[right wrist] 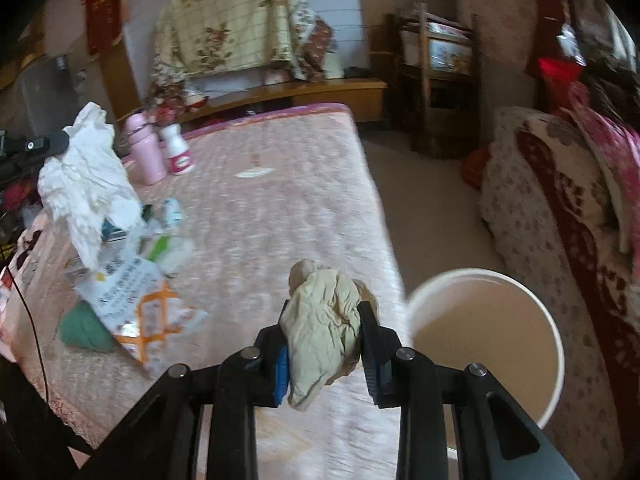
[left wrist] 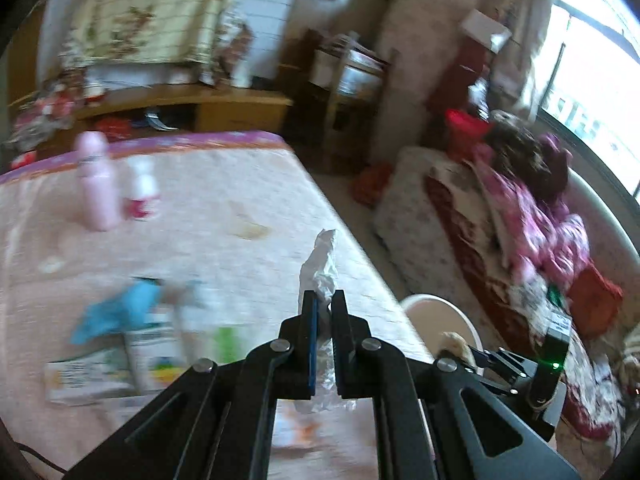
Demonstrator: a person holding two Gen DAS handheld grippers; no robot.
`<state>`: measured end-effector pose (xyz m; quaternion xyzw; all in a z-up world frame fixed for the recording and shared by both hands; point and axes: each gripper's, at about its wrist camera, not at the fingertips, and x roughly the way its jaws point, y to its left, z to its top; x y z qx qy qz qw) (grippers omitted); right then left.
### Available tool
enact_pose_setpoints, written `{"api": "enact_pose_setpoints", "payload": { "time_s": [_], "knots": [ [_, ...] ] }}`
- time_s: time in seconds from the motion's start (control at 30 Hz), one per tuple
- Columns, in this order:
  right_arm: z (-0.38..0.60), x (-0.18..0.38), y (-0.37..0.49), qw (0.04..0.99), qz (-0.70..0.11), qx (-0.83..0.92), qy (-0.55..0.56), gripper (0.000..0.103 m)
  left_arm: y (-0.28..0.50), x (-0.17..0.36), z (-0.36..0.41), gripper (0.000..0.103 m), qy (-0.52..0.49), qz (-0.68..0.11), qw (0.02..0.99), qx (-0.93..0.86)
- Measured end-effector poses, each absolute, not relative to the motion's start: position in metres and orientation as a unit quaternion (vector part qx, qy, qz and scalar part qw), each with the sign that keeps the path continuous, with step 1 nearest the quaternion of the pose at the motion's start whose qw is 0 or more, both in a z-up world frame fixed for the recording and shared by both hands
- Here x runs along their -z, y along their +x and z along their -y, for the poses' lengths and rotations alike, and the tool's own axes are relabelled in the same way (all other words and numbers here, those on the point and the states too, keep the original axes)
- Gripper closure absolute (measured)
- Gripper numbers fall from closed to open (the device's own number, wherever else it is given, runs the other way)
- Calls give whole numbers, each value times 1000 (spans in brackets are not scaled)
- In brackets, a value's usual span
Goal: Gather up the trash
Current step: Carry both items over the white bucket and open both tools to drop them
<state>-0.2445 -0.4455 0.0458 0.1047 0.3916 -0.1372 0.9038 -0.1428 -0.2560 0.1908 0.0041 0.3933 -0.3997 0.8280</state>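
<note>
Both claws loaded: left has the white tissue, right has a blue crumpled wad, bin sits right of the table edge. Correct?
Not quite. The wad in the right claw is beige, not blue, as the right wrist view shows. The rest holds: the left claw is shut on the white tissue, and the bin sits right of the table edge.

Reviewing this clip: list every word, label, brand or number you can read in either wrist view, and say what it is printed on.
None can be read with confidence.
White and orange packet: rows of printed characters, too blurred to quote.
White bottle with red label: label text too small.
Boxes on the bed: print smeared by motion blur.
Pink bottle, white bin: no text visible.
</note>
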Motion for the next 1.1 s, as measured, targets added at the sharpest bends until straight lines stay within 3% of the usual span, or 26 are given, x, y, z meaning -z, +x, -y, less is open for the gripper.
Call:
{"api": "enact_pose_setpoints", "payload": {
  "time_s": [0.47,0.53,0.57,0.6,0.67,1.1],
  "knots": [
    [561,-21,-306,852,-417,278,153,69,-196,-128,417,93,32,-403,781,475],
    [567,-18,-307,846,-421,293,148,68,-202,-119,427,68,49,-405,778,478],
    [571,-15,-308,843,-422,301,147,60,-204,-114,433,37,56,-406,779,475],
    [574,-14,-309,840,-421,308,146,37,-206,-111,435,25,60,-401,784,471],
    [577,-14,-312,843,-411,313,148,23,-210,-112,429,25,64,-380,796,467],
    [567,-14,-309,845,-407,310,155,23,-199,-125,376,25,64,-365,820,436]
  ]
}}
